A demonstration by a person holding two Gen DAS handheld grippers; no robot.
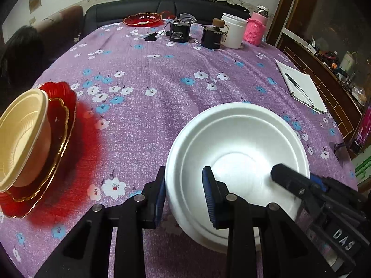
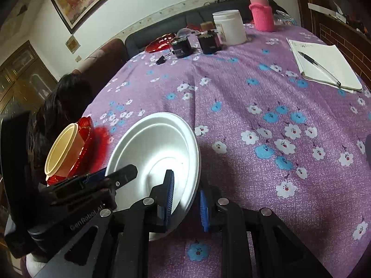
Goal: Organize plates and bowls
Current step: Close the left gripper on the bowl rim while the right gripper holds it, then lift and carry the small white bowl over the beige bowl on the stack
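Left wrist: white bowl near rim behind jaws.

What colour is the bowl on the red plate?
Cream bowl, clearest in the left wrist view.

Counter draped in purple flowered cloth. Carries a white bowl at the near edge. Left of that bowl, a red plate; right of it, a notepad; far beyond it, a white tub, a pink bottle, two black canisters.
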